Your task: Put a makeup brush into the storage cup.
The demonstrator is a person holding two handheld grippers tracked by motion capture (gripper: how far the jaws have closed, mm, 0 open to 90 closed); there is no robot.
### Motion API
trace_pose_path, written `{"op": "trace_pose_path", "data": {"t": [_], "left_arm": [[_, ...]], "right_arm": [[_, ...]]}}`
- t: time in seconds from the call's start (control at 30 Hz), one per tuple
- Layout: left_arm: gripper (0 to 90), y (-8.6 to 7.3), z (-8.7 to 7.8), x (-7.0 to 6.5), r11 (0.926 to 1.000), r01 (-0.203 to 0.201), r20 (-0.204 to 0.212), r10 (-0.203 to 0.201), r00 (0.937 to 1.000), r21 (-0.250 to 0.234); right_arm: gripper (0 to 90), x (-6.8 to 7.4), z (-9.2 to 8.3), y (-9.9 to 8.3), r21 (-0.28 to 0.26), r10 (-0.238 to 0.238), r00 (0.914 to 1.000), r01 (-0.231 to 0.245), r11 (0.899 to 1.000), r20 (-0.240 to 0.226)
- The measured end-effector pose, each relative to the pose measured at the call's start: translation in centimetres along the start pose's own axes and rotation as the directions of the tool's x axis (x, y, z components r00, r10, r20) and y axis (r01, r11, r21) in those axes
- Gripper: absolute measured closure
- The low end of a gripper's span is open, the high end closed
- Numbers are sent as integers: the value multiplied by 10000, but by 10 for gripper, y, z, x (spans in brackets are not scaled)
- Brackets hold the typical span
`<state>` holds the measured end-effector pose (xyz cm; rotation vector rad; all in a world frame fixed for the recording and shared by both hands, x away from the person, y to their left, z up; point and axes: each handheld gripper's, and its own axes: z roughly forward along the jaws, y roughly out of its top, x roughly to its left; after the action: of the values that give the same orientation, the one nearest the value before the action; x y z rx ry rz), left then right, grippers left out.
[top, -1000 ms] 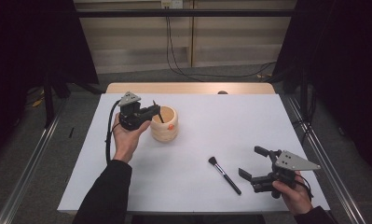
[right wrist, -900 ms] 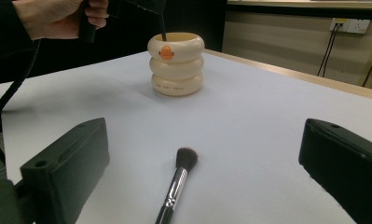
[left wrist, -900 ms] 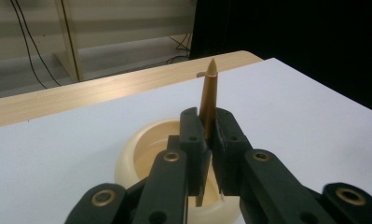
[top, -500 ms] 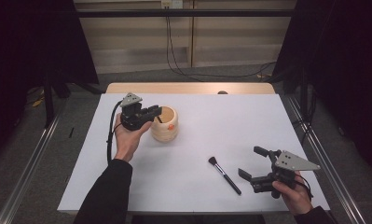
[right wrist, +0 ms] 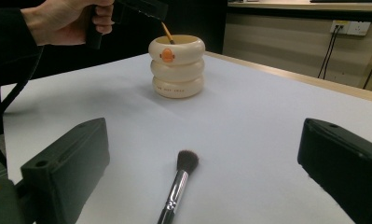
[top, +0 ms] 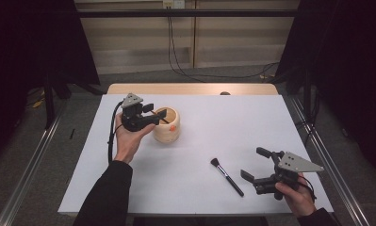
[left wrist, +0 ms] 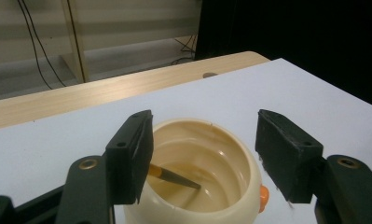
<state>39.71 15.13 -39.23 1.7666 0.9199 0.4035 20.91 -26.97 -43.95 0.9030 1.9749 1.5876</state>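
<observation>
Inside cup (left wrist: 207, 186), pencil (left wrist: 174, 176) tip hidden; left gripper (left wrist: 204, 154) just opened, right gripper (right wrist: 207, 172) wide.

— How many containers are counted on the table (top: 129, 188)?
— 1 cream ringed holder (top: 167, 126) is counted, with 1 orange-handled stick (left wrist: 173, 176) leaning inside it.
— And brushes?
— 1 makeup brush (top: 226, 176) is seen lying on the white surface.
— Grippers?
— 2 are counted: 1 left gripper (top: 150, 114) and 1 right gripper (top: 256, 164), each with 2 black jaws.
</observation>
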Motion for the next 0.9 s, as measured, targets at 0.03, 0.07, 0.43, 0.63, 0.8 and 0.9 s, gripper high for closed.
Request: {"op": "trace_pose_path", "data": {"t": [0.03, 0.07, 0.43, 0.63, 0.8, 0.9], "left_arm": [[337, 0, 0, 0, 10000, -8, -29, 8, 10000, 2], [300, 0, -1, 0, 10000, 38, 32, -38, 10000, -64], [38, -2, -9, -2, 9995, 55, -41, -56, 10000, -325], [21, -3, -17, -2, 9986, -60, -241, 48, 9997, -521], [15, -10, -25, -6, 9967, -361, -395, 333, 9987, -727], [19, -15, -27, -9, 9960, -355, -654, 301, 9974, -821]], "right_arm": [[15, 0, 0, 0, -10, -25, 10000, 25, 10000, -13], [15, 0, 0, 0, 3, -6, 10000, 6, 10000, -24], [15, 0, 1, 0, 2, 12, 10000, -12, 10000, -14], [15, 0, 2, 0, 10, 77, 10000, -77, 10000, -41], [15, 0, 2, 0, -4, 38, 10000, -38, 10000, -75], [14, -1, 2, 1, 20, 42, 10000, -42, 10000, -46]]}}
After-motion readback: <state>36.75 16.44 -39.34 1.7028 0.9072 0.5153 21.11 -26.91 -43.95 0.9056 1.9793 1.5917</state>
